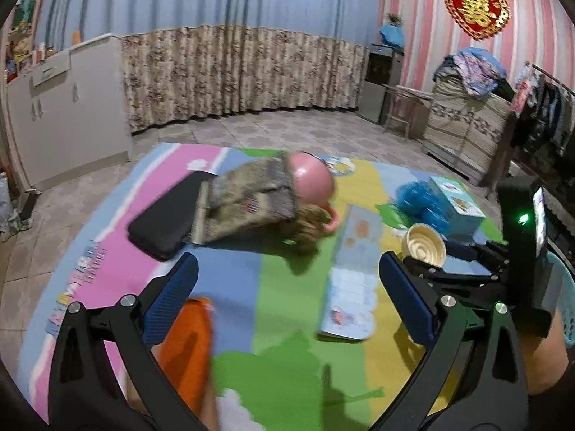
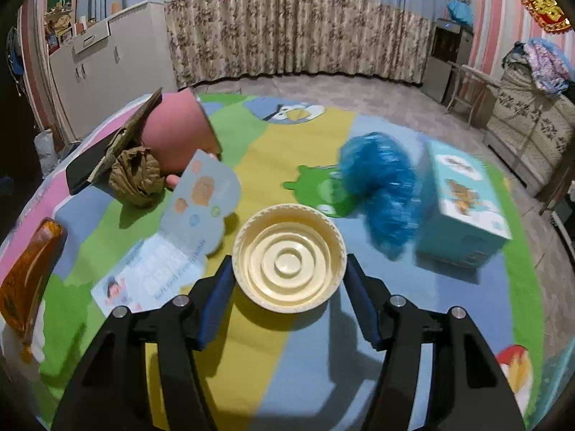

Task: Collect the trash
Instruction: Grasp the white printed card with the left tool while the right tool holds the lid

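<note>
- Here, the right gripper [image 2: 289, 280] clamps the cream lid [image 2: 289, 264] between its blue pads, above the play mat's [image 2: 280, 352] near edge.
- The left gripper [image 1: 287, 301] hangs with jaws wide, gripping nothing, over the mat's green stripe.
- A blue plastic bag [image 2: 382, 194] touches the light-blue box [image 2: 463, 212] toward the mat's right edge.
- An orange wrapper [image 2: 27, 280] lies at the left edge.

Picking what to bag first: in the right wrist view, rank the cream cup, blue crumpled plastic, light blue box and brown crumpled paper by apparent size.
1. cream cup, though nearest the camera
2-3. light blue box and blue crumpled plastic, too alike to rank
4. brown crumpled paper
</note>
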The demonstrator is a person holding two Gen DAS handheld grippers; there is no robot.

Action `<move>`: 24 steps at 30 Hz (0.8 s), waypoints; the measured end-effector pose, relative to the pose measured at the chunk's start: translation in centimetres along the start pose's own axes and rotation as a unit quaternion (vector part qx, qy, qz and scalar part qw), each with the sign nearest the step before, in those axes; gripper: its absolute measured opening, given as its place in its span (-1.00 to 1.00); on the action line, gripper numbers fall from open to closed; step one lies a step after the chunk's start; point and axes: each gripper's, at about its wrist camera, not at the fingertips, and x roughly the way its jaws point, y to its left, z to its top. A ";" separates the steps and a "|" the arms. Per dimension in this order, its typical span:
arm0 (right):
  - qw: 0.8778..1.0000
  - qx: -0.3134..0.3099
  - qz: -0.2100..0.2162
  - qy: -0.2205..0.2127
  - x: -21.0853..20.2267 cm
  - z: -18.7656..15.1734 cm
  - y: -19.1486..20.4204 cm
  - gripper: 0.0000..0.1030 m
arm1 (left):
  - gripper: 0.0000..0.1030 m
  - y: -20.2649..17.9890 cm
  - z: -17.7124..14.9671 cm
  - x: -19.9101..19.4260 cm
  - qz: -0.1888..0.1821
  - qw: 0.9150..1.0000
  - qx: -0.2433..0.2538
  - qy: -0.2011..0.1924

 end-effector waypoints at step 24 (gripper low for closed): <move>0.992 0.115 -0.044 -0.031 -8.1 -6.1 -12.2 0.18 | 0.74 -7.8 0.6 11.8 -0.003 0.986 0.080 0.145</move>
